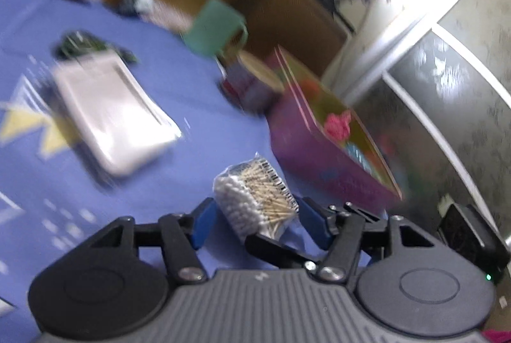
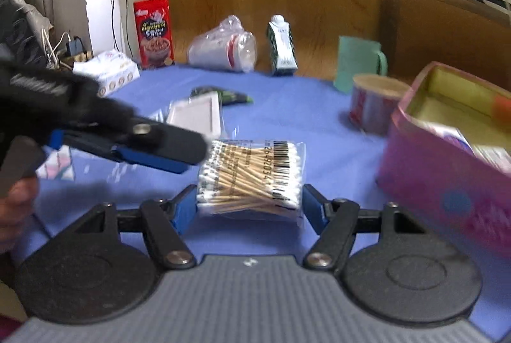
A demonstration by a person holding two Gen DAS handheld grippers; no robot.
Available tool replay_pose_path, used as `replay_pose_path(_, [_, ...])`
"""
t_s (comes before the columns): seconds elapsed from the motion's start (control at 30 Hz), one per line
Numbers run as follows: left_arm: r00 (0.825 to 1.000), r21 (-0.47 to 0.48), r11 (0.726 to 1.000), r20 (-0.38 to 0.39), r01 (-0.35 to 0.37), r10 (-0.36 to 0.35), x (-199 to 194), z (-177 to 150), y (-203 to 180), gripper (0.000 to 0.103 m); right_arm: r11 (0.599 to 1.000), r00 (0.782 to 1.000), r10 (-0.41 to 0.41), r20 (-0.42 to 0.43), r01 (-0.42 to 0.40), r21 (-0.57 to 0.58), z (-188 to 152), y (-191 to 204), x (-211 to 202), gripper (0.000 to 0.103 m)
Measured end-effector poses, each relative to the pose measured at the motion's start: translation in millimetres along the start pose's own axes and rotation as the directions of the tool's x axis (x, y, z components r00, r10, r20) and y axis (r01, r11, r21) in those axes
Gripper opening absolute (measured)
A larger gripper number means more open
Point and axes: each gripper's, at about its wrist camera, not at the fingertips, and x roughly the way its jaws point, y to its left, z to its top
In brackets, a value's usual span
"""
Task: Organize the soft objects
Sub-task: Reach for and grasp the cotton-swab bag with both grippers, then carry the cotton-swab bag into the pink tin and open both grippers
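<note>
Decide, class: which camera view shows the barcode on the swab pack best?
The right wrist view: the swab pack lies flat-on, with its barcode and digits sharp. The left wrist view shows the pack end-on, its barcode a thin, foreshortened strip.

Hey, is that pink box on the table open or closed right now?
Open. The pink box has no lid on; its yellow inside and several items show.

Clear bag of wooden cotton swabs (image 2: 252, 180) with barcode label, lying flat on blue cloth (image 2: 303, 113), near pink box (image 2: 447, 180)
</note>
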Motion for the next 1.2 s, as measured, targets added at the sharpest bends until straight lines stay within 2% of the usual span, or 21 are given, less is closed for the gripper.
replay_pose_path(0.07, [0.999, 0.005, 1.000, -0.039, -0.022, 0.023, 12.0, -6.3, -3.9, 0.058, 1.000, 1.000, -0.011, 0.001, 0.011, 0.022, -8.8, -2.3, -4.7, 0.073])
replay_pose_path(0.13, [0.999, 0.025, 0.999, -0.028, -0.034, 0.035, 13.7, -7.6, -7.7, 0.060, 0.999, 1.000, -0.009, -0.010, 0.009, 0.046, -14.6, -6.3, -5.8, 0.080])
replay_pose_path(0.2, [0.999, 0.026, 0.999, -0.030, -0.044, 0.045, 14.7, -7.2, -9.8, 0.056, 0.998, 1.000, -0.003, -0.012, 0.004, 0.057, -17.8, -9.1, -1.4, 0.081])
replay_pose_path(0.27, [0.998, 0.018, 0.999, -0.034, -0.050, 0.051, 17.0, -6.8, -10.5, 0.047, 0.999, 1.000, 0.001, -0.002, -0.001, 0.050, -18.6, -9.5, -1.5, 0.080])
replay_pose_path(0.3, [0.998, 0.018, 0.998, -0.036, -0.059, 0.059, 17.5, -6.1, -11.2, 0.043, 0.999, 1.000, 0.009, 0.002, -0.009, 0.046, -18.8, -9.4, -1.5, 0.072])
replay_pose_path(0.37, [0.998, 0.030, 0.998, -0.030, -0.053, 0.054, 16.8, -1.4, -17.7, 0.042, 0.999, 1.000, 0.003, 0.022, -0.004, 0.035, -18.8, -9.8, -3.1, 0.071])
replay_pose_path(0.47, [1.000, 0.094, 0.995, -0.002, -0.016, 0.016, 14.7, 14.4, -38.5, 0.042, 0.999, 0.994, -0.034, 0.103, 0.034, 0.000, -17.9, -10.6, -18.3, 0.071])
replay_pose_path(0.6, [1.000, 0.194, 0.981, 0.006, 0.024, -0.026, 31.4, 38.8, -74.8, 0.043, 0.989, 0.964, -0.135, 0.230, 0.143, -0.019, -8.5, -21.7, -41.8, 0.071])
replay_pose_path(0.73, [0.999, 0.275, 0.960, -0.001, 0.046, -0.048, 66.6, 58.8, -108.4, 0.043, 0.974, 0.931, -0.226, 0.285, 0.225, 0.037, 0.5, -50.9, -55.5, 0.071])
replay_pose_path(0.87, [0.999, 0.307, 0.951, -0.015, 0.044, -0.041, 111.7, 79.1, -130.9, 0.046, 0.952, 0.911, -0.305, 0.279, 0.283, 0.117, 11.8, -89.0, -56.3, 0.071])
replay_pose_path(0.97, [1.000, 0.322, 0.947, 0.001, 0.009, -0.010, 147.0, 91.8, -142.9, 0.059, 0.931, 0.901, -0.356, 0.247, 0.319, 0.179, 22.5, -117.3, -41.5, 0.072])
replay_pose_path(1.0, [1.000, 0.322, 0.947, 0.018, -0.025, 0.020, 157.7, 95.0, -144.4, 0.065, 0.917, 0.892, -0.388, 0.231, 0.350, 0.191, 27.3, -124.5, -31.9, 0.073])
replay_pose_path(1.07, [0.997, 0.322, 0.943, 0.044, -0.077, 0.066, 172.1, 97.8, -144.8, 0.066, 0.882, 0.865, -0.463, 0.193, 0.429, 0.192, 35.7, -137.7, -12.4, 0.078])
replay_pose_path(1.13, [0.996, 0.308, 0.948, 0.047, -0.085, 0.074, 171.9, 96.1, -141.1, 0.066, 0.853, 0.839, -0.515, 0.174, 0.482, 0.200, 36.3, -147.3, -4.4, 0.080])
replay_pose_path(1.2, [0.997, 0.308, 0.949, 0.044, -0.068, 0.057, 165.7, 90.7, -137.7, 0.066, 0.861, 0.848, -0.495, 0.190, 0.450, 0.238, 30.4, -151.7, -9.5, 0.080])
